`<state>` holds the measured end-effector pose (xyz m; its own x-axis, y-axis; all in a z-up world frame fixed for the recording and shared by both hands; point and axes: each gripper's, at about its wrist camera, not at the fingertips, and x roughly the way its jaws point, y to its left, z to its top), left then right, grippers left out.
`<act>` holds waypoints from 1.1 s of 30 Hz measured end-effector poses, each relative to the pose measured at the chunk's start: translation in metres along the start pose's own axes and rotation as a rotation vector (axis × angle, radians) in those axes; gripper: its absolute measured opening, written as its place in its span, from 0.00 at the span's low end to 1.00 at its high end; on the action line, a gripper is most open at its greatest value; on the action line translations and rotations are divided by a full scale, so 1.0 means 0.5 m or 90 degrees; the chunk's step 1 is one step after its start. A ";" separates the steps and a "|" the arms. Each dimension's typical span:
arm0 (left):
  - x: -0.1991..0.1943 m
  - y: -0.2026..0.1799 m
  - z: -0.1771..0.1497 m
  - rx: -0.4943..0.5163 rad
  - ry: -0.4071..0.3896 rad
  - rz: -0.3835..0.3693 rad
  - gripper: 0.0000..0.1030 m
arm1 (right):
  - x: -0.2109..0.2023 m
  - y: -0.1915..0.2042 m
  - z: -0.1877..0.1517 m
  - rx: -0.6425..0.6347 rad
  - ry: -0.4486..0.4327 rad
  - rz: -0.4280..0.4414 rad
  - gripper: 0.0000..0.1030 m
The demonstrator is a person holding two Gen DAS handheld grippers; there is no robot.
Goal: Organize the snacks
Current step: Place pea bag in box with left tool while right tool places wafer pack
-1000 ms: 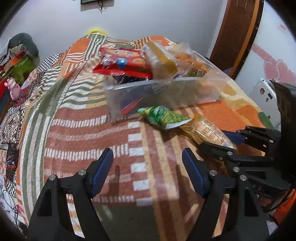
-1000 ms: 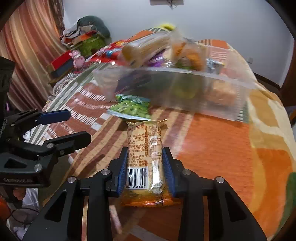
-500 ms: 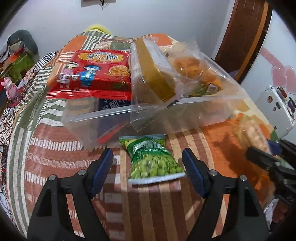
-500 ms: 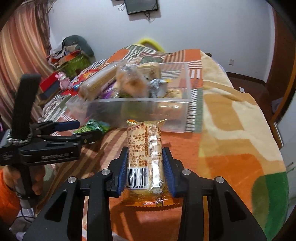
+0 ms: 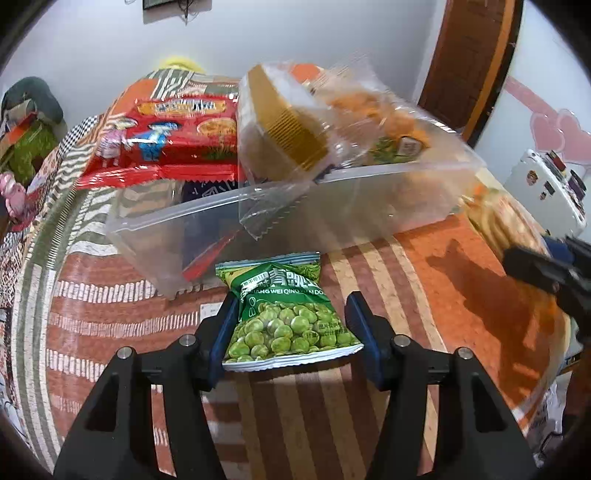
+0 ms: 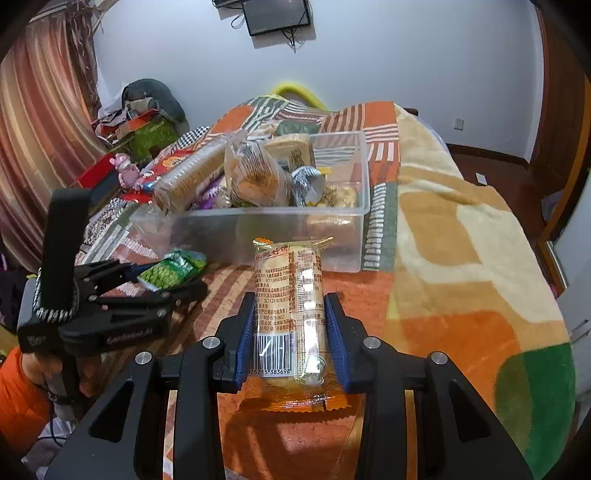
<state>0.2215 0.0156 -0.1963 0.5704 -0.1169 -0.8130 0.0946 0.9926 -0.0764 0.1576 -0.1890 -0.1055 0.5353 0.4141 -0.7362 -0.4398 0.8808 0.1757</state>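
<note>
This is a bedroom in a home: a bed [image 6: 461, 229] covered with a thick patchwork blanket [image 6: 436, 295] in orange, cream and green fills most of the room. On the pale wall [image 6: 369, 55] hangs a small dark screen [image 6: 275, 14] with loose cables, striped curtains [image 6: 40, 110] fall at one side, and a brown wooden door [image 5: 469, 62] stands next to pink heart stickers [image 5: 554, 129]. Beside the bed there is a pile of clothes and boxes [image 6: 144, 114] and a small pink toy [image 6: 125, 171], like in a lived-in family room.
</note>
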 end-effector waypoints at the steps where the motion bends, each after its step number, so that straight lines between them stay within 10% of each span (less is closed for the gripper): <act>1: -0.012 -0.001 -0.002 0.004 -0.006 -0.002 0.56 | -0.003 0.001 0.004 0.000 -0.003 0.000 0.32; 19: -0.217 0.013 0.049 -0.002 -0.130 -0.013 0.56 | -0.049 0.010 0.088 -0.009 -0.083 -0.017 0.32; 33: -0.149 0.033 0.183 -0.016 -0.161 0.022 0.56 | 0.012 -0.005 0.170 -0.005 -0.099 -0.031 0.32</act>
<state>0.2551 0.0378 -0.0844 0.7597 -0.0848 -0.6448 0.0530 0.9962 -0.0686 0.2231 -0.1689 -0.0546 0.6613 0.4025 -0.6330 -0.4157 0.8991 0.1373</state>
